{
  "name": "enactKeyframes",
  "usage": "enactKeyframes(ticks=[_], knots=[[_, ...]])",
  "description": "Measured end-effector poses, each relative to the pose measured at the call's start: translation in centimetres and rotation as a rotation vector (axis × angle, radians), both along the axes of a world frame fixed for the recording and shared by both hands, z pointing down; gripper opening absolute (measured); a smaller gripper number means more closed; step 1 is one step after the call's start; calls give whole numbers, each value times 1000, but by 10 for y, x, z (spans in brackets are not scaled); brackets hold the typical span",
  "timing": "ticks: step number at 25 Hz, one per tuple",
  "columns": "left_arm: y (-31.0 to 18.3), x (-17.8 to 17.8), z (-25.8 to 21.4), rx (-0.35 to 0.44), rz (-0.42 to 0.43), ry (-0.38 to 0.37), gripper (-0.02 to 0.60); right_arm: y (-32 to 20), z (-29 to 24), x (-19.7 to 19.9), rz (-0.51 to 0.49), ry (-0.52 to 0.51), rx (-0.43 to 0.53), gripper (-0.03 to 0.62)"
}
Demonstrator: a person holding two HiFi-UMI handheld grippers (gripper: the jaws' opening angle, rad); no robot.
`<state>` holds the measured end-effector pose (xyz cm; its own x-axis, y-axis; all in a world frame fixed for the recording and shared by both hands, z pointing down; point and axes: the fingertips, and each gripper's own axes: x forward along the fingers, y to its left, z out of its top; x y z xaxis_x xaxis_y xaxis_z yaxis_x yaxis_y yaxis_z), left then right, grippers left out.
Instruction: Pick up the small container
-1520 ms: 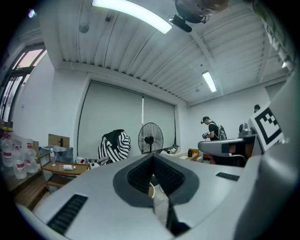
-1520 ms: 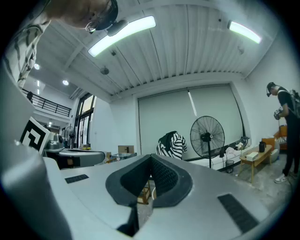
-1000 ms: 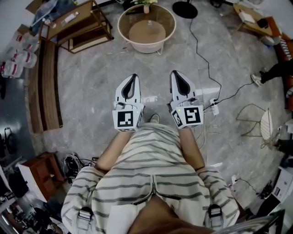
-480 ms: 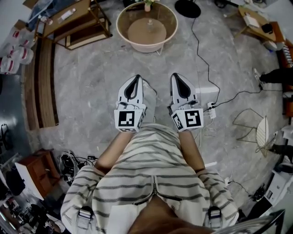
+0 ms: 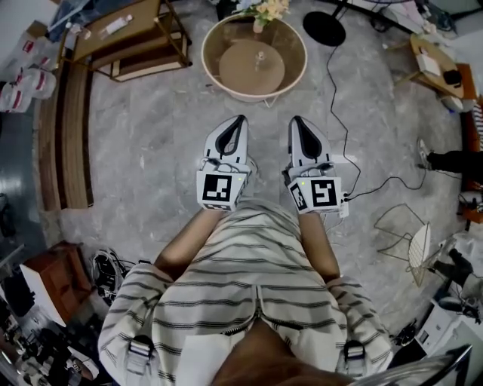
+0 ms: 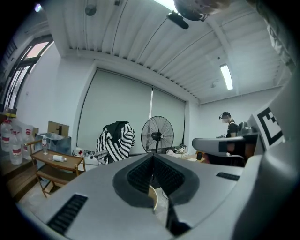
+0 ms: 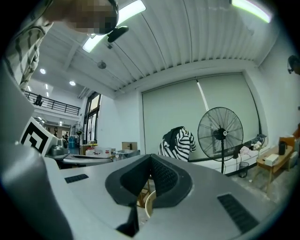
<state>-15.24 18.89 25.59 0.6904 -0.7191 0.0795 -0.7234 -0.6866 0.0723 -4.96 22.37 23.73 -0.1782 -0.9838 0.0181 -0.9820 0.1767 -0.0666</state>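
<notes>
Head view: a person in a striped shirt (image 5: 249,279) stands on a grey marbled floor (image 5: 151,151). The left gripper (image 5: 241,119) and right gripper (image 5: 295,121) are held level and side by side, near each other but apart. Both point toward a round glass-topped table (image 5: 226,38). The small container (image 5: 259,56) is a small clear item standing near the middle of that table, well ahead of both grippers and untouched; its detail is too small to tell. A vase of flowers (image 5: 262,13) stands at the table's far edge. A wooden shelf (image 5: 124,34) is at upper left with water bottles (image 5: 16,94) near it, and a wire chair (image 5: 416,249) is at far right. Left gripper view: the jaws are closed together with nothing between them. A strip of the table's pale rim shows in the gap beneath. Beyond are a standing fan (image 6: 157,135), a striped garment (image 6: 116,140) draped over a seat, and a second person (image 6: 228,123) at far right. Right gripper view: the jaws are likewise closed on nothing, with the table rim below them. The fan and the striped garment are ahead, and the left gripper is alongside at left.
</notes>
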Motion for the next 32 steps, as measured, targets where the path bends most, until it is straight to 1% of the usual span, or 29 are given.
enactKeyframes(ticks=[6, 9, 12, 15, 18, 24, 29, 32], knots=[[-86, 24, -12, 21, 10, 11, -3, -85, -18, 21, -3, 21, 30, 9], [-116, 36, -9, -3, 17, 13, -3, -116, -18, 31, 1, 18, 8, 9], [-143, 53, -2, -29, 30, -3, -2, -144, -17, 43, 4, 17, -6, 9], [-164, 68, 4, -37, 42, -18, -2, -167, -12, 54, 11, 4, -7, 9], [-179, 76, 12, -47, 40, -25, -2, -182, -1, 62, 13, -11, -21, 9], [-189, 94, 39, -100, 19, -46, -2, -194, 24, 81, -13, -20, -74, 9], [-203, 114, 59, -116, -9, -76, -3, -218, 38, 102, -56, -32, -88, 9], [-210, 126, 72, -127, -44, -90, -2, -229, 50, 111, -108, -45, -116, 9]])
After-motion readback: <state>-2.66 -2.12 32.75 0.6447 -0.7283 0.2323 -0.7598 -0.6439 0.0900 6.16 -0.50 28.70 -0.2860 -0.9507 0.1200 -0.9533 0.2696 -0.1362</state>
